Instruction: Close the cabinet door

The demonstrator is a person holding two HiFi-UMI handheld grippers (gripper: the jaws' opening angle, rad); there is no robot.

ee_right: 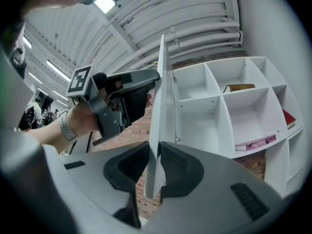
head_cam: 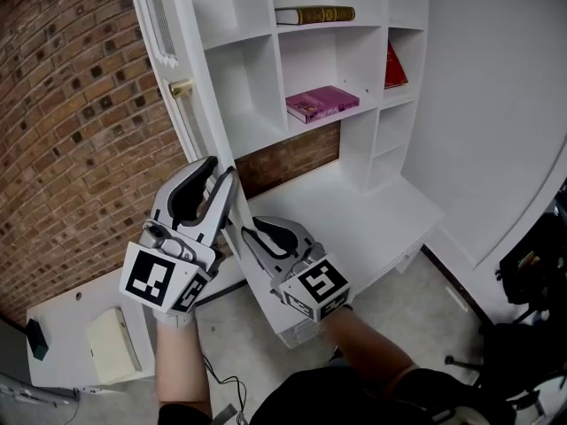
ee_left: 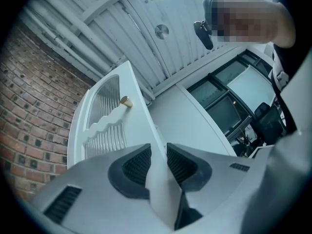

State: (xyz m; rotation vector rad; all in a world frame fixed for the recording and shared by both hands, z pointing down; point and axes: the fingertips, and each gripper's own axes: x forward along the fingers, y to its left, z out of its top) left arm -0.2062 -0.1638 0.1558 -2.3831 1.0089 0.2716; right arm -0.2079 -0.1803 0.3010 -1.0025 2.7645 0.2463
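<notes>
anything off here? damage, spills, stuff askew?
Nothing damaged or spilled. The cabinet door stands wide open, and the left gripper and right gripper both clamp its edge. The shelves look tidy.

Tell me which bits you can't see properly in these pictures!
- Head view: the top of the cabinet door is cut off by the picture's edge.
- Head view: the words on the brown book and the pink book are too small to read.
- Left gripper view: the door's lower part is hidden behind the left hand-held gripper.
</notes>
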